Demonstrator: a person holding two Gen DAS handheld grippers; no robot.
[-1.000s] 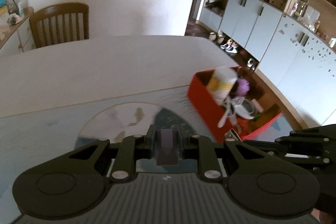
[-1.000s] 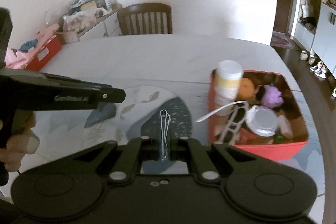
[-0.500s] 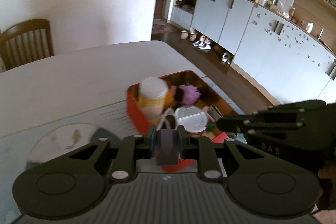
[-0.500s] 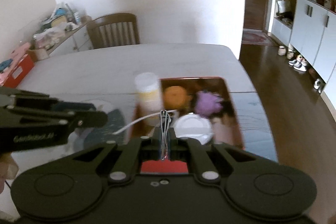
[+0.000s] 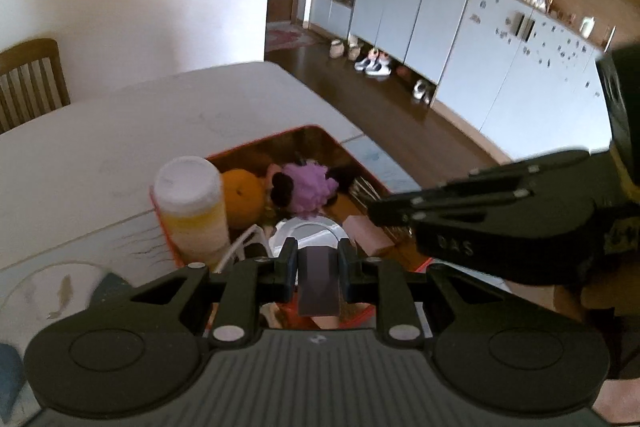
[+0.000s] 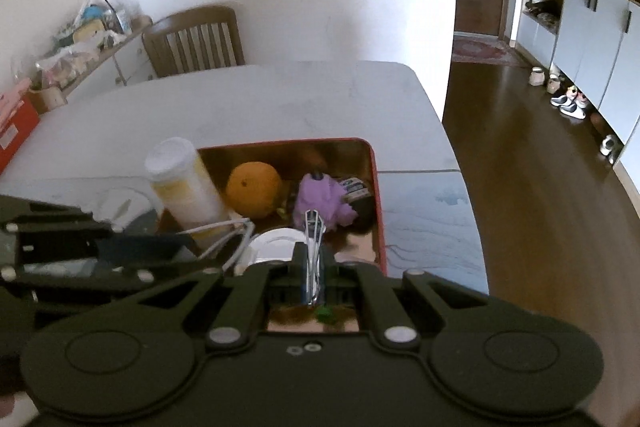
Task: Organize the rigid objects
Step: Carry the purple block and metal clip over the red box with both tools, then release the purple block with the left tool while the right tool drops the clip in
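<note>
A red box (image 5: 256,143) (image 6: 376,195) stands near the table's right edge. It holds a white-capped yellow bottle (image 5: 191,205) (image 6: 182,183), an orange (image 5: 242,198) (image 6: 254,189), a purple plush toy (image 5: 308,187) (image 6: 322,199), a white lid (image 5: 308,233) (image 6: 276,241) and a white wire piece (image 6: 224,231). My left gripper (image 5: 318,269) is shut on a small dark flat block (image 5: 318,285), over the box's near end. My right gripper (image 6: 312,267) is shut on a thin metal clip (image 6: 312,251), also over the box. Each gripper shows in the other's view.
The white table (image 6: 248,99) carries a round blue-and-white mat (image 5: 52,291) left of the box. A wooden chair (image 6: 196,41) stands at the far side. Cabinets (image 5: 460,27) and shoes (image 5: 374,63) line the floor to the right. A cluttered sideboard (image 6: 80,39) is far left.
Both grippers have swung right from the mat toward the red box and now hover over its near end, still holding the block and the clip.
</note>
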